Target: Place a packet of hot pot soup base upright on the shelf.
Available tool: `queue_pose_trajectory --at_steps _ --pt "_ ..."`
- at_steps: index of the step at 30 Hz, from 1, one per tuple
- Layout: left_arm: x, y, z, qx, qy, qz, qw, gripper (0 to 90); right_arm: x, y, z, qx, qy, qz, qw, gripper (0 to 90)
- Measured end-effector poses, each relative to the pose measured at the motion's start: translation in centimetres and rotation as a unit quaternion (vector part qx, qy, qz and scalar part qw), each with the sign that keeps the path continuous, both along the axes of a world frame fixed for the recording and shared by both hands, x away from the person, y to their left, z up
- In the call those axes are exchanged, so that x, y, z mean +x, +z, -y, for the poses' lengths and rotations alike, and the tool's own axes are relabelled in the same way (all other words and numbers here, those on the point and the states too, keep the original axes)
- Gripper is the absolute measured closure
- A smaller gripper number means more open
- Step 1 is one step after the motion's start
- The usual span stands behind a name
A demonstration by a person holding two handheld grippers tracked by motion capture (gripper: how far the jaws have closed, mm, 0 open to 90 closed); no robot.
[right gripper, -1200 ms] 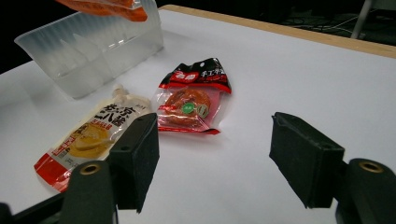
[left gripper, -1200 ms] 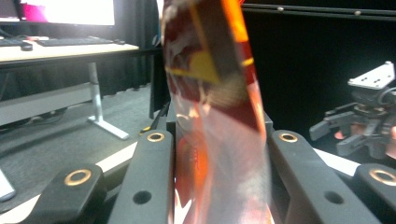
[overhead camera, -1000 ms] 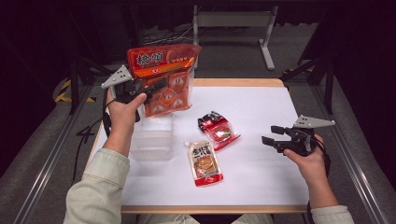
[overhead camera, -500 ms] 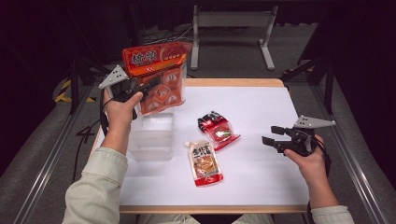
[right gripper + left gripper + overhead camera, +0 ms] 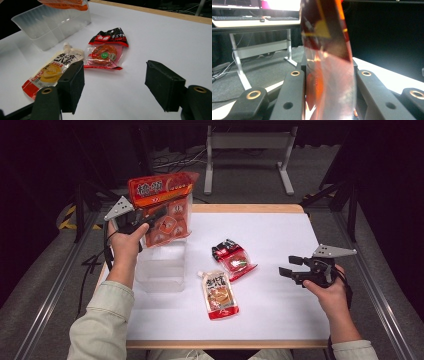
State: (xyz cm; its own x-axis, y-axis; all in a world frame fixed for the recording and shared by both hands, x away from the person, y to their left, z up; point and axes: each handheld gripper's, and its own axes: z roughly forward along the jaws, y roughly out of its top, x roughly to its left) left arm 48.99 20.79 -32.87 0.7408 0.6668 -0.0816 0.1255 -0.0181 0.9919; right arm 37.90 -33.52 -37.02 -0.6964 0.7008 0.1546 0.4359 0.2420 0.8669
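My left gripper (image 5: pixel 150 217) is shut on a large red and orange snack bag (image 5: pixel 162 207), held upright above a clear plastic bin (image 5: pixel 161 265) at the table's left. In the left gripper view the bag (image 5: pixel 328 57) stands squeezed between both black jaws. A small red and black packet (image 5: pixel 234 259) and a spouted sauce pouch (image 5: pixel 219 292) lie flat mid-table. My right gripper (image 5: pixel 285 269) hovers open at the right, pointing toward them; in its own view the packet (image 5: pixel 106 52) and pouch (image 5: pixel 51 71) lie beyond its spread jaws, with the bin (image 5: pixel 51 23) farther off.
The white table (image 5: pixel 280 235) has a wooden edge at the back. A metal stand (image 5: pixel 247 145) stands on the floor behind it. Rails run along both sides of the table.
My left hand has carried the bag down and toward the left, closer over the clear bin. The right gripper has stayed where it was.
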Motion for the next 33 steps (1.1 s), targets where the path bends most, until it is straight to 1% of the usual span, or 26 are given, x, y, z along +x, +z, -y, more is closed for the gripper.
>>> queue_pose_trajectory --at_steps 3,5,7,9,11,12,13,15,17,19,21,24,27,29,30,32,33 --pt "0.0 -0.2 -0.2 0.002 0.001 -0.001 1.0000 71.3 0.1 -0.2 0.0 -0.002 0.000 -0.003 1.0000 32.7" --pt "0.0 -0.2 -0.2 0.006 0.006 -0.001 1.0000 71.3 0.1 -0.2 -0.2 -0.003 0.001 -0.003 1.0000 32.7" --pt "-0.1 -0.3 -0.3 0.003 0.010 -0.001 0.9999 71.3 0.0 -0.2 -0.3 -0.005 0.003 -0.003 1.0000 32.7" --pt "-0.2 -0.4 -0.3 0.006 0.019 -0.003 0.9998 71.3 0.0 -0.2 -0.3 -0.005 0.006 -0.001 1.0000 32.6" --pt "-0.4 -0.4 -0.2 0.025 0.041 -0.003 0.9989 71.3 0.0 -0.2 -0.3 -0.005 0.007 -0.002 1.0000 32.2" --pt "-0.4 -0.4 -0.2 0.025 0.041 -0.003 0.9989 71.3 0.1 -0.2 -0.3 -0.005 0.007 -0.002 1.0000 32.2" --pt "-0.5 -0.7 -0.2 0.026 0.048 -0.004 0.9985 71.3 0.1 -0.2 -0.3 -0.005 0.007 -0.002 1.0000 32.2" --pt "-0.5 -1.2 -0.4 0.015 0.044 -0.011 0.9988 71.2 0.1 -0.2 -0.3 -0.004 0.006 -0.004 1.0000 32.2" --pt "-0.5 -1.6 -0.3 0.010 0.049 -0.014 0.9987 71.2 0.1 -0.2 -0.3 -0.006 0.007 -0.004 1.0000 32.2" --pt "-0.3 -1.9 -0.1 0.015 0.051 -0.024 0.9983 71.2 0.1 -0.2 -0.4 -0.005 0.008 -0.003 1.0000 32.1" --pt "-0.1 -2.2 0.3 0.028 0.054 -0.033 0.9976 71.2 0.1 -0.2 -0.4 -0.007 0.009 -0.002 0.9999 31.9" --pt "0.0 -2.8 1.0 0.041 0.054 -0.040 0.9969 71.3 0.1 -0.3 -0.5 -0.008 0.011 -0.004 0.9999 31.9" --pt "0.2 -3.2 1.1 0.038 0.054 -0.043 0.9969 71.3 0.1 -0.3 -0.5 -0.008 0.011 -0.002 0.9999 31.9" --pt "0.2 -3.4 0.9 0.032 0.055 -0.050 0.9967 71.2 0.1 -0.3 -0.5 -0.007 0.011 -0.003 0.9999 31.8" --pt "0.2 -3.4 0.8 0.029 0.056 -0.049 0.9968 71.2 0.1 -0.3 -0.4 -0.006 0.011 -0.003 0.9999 31.8" --pt "0.2 -3.4 0.7 0.030 0.049 -0.052 0.9970 71.2 0.1 -0.3 -0.4 -0.007 0.011 -0.003 0.9999 31.8" --pt "0.2 -3.3 0.8 0.031 0.049 -0.058 0.9966 71.1 0.1 -0.3 -0.4 -0.007 0.011 -0.003 0.9999 31.7"
